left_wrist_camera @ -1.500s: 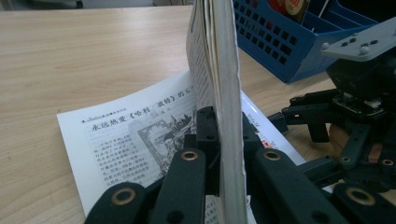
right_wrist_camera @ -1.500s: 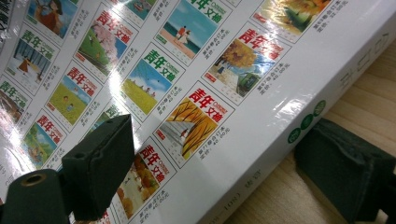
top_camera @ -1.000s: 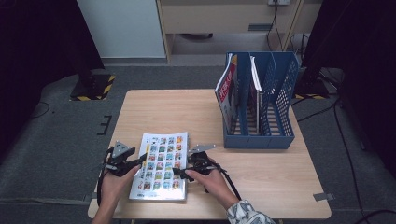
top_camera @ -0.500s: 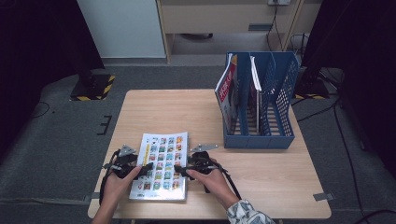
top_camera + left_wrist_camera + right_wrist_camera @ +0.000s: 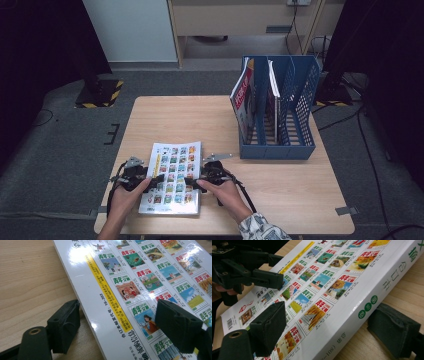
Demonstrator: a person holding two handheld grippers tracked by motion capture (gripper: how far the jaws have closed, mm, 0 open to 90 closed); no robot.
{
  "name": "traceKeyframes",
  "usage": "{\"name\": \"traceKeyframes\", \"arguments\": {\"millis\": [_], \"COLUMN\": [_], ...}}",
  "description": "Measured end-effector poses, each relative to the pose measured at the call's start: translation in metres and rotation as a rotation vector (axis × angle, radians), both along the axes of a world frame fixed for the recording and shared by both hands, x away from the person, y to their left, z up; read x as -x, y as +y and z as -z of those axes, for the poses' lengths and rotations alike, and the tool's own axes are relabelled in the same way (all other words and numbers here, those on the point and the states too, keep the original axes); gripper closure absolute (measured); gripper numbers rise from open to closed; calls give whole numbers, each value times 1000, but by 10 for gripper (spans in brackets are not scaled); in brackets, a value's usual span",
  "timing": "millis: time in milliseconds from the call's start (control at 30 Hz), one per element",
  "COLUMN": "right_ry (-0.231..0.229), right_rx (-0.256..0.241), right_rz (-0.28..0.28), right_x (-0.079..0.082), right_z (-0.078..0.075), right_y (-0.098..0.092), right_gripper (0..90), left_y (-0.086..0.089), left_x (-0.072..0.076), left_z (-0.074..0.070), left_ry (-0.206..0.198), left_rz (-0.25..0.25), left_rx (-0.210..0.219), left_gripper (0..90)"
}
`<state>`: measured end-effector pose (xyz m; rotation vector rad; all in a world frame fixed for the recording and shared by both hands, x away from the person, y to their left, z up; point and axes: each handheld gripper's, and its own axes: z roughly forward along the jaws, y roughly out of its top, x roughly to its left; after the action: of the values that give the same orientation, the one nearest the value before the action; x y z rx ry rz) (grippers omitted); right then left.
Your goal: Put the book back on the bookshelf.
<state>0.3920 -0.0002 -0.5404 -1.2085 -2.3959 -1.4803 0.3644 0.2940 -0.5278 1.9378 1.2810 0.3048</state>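
Note:
A thick white book [image 5: 172,175] with rows of small colour cover pictures lies flat near the table's front edge. My left gripper [image 5: 150,181] is open at its left edge. In the left gripper view, one jaw rests on the wood beside the book [image 5: 112,290] and the other hovers over the cover, so the gripper [image 5: 120,325] straddles that edge. My right gripper [image 5: 195,182] is open at the book's right side. In the right gripper view it [image 5: 332,327] straddles the spine of the book [image 5: 329,280], one jaw over the cover, one on the table.
A blue slotted file rack [image 5: 300,120] stands at the table's right rear, holding upright magazines [image 5: 243,97] in its left slots. Bare wood table [image 5: 175,120] lies behind the book. The left gripper [image 5: 249,272] appears across the book in the right gripper view.
My left gripper has come down and in to the book's left edge. The right gripper has stayed at the spine side, and the book has not moved.

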Motion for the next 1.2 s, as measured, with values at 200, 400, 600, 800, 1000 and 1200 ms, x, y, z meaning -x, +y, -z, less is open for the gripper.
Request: {"name": "traceKeyframes", "arguments": {"millis": [200,400,600,800,1000,1200], "right_ry": [28,30,14,2,-3,-5], "right_rx": [4,7,5,25,22,22], "right_rz": [-27,-33,-33,-32,-33,-16], "right_x": [-8,-10,-12,-16,-18,-20], "right_z": [-2,-3,-8,-14,-18,-24], "right_y": [-3,-1,0,4,6,10], "right_gripper": [211,235,251,274,283,282], "left_y": [-2,-3,-6,-8,-11,-17], "left_x": [1,0,0,-1,0,0], "left_z": [0,1,1,1,1,2], "left_ry": [-4,-8,-7,-8,-6,-12], "left_rz": [-12,-9,-12,-8,-21,-16], "left_rx": [-1,3,2,-2,3,7], "left_gripper": [187,184,175,174,172,172]}}
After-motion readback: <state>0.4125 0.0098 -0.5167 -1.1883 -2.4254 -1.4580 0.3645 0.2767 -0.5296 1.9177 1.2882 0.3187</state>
